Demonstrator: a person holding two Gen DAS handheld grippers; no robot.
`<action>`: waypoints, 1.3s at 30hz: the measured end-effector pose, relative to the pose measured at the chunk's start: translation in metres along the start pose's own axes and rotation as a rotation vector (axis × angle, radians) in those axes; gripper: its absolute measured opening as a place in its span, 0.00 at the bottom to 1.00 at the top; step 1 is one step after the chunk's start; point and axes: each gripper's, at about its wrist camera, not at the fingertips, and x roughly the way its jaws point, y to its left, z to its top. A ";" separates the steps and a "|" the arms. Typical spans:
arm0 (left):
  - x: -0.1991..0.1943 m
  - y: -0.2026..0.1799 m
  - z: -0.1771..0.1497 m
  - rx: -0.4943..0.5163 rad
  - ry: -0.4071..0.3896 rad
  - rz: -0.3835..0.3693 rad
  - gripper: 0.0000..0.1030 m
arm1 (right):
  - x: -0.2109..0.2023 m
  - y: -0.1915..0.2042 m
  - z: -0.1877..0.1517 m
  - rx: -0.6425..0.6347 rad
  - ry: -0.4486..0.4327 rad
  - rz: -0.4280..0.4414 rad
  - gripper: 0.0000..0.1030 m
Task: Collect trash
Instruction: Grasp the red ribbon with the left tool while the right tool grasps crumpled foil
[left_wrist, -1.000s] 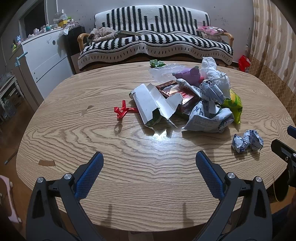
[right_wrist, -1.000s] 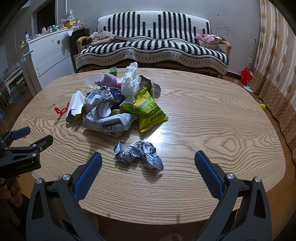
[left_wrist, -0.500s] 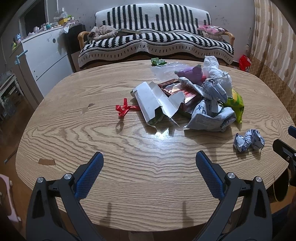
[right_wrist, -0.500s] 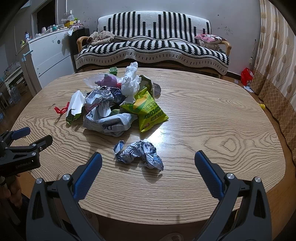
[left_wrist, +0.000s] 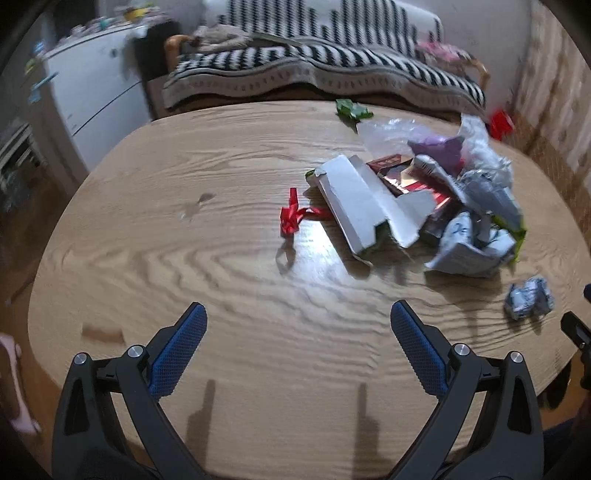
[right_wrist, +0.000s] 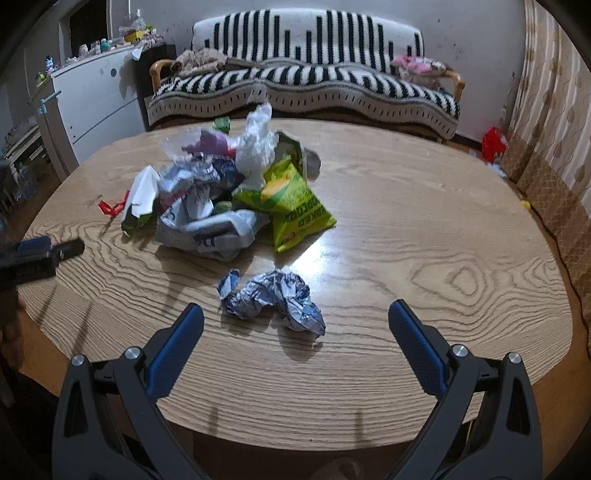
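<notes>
Left claw (left_wrist: 298, 325), right claw (right_wrist: 295, 325): black plastic arms, textured blue pads, silver screws.

Trash pile (right_wrist: 229, 192) sat upper left of centre on table (right_wrist: 424, 240); crumpled wrapper (right_wrist: 273, 299) lay below it, apart; ribbon (right_wrist: 110, 206) at pile's left; sofa (right_wrist: 306, 81) behind table.

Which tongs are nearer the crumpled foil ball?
Right. The right tongs sit open just short of the foil ball, nearly framing it. The left tongs, also open, are off to its left, over the table.
</notes>
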 end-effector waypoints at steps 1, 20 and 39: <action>0.009 0.001 0.005 0.038 0.008 0.015 0.94 | 0.005 0.000 0.000 -0.007 0.016 0.001 0.94; 0.076 0.014 0.052 0.075 -0.008 -0.021 0.11 | 0.050 -0.004 0.009 0.006 0.101 -0.008 0.94; 0.002 -0.034 0.033 0.119 -0.083 -0.072 0.11 | 0.065 -0.013 0.014 0.101 0.137 0.246 0.35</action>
